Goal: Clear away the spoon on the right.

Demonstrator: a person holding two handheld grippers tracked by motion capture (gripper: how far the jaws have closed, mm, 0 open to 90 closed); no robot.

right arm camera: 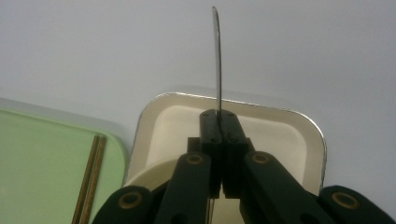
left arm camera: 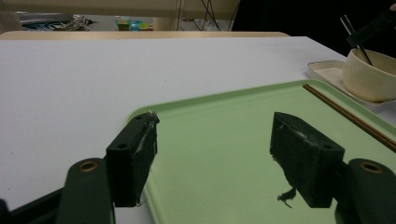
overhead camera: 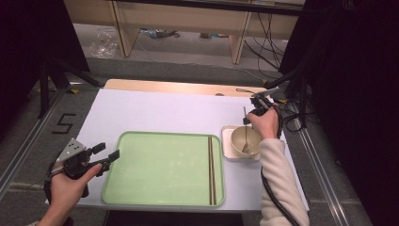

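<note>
Right tongs (right arm camera: 219, 122) are pinched tight on the spoon (right arm camera: 216, 56), jaws flat together on the thin metal handle, and that's a smart place to take it: high on the shaft, so the handle sticks out beyond the tips while the bowl end hangs down into the bowl (overhead camera: 245, 141) right under the tongs. Gripping it edge-on like that should keep the handle from twisting between the pads. The bowl itself sits on a small white dish (right arm camera: 289, 135), directly below the tongs, which keeps any drips off the counter (overhead camera: 155, 110).

Over to the left tongs (overhead camera: 104, 155): jaws wide apart, nothing between them, hovering at the near left corner of the green tray (left arm camera: 224, 130). Looks like they're parked there, ready to steady the tray or simply waiting out of the way.

Farther from them, along the tray's far side, the chopsticks (overhead camera: 211, 169) lie paired and parallel to the edge, a neat place setting. My read: the spoon is meant to come across beside them.
</note>
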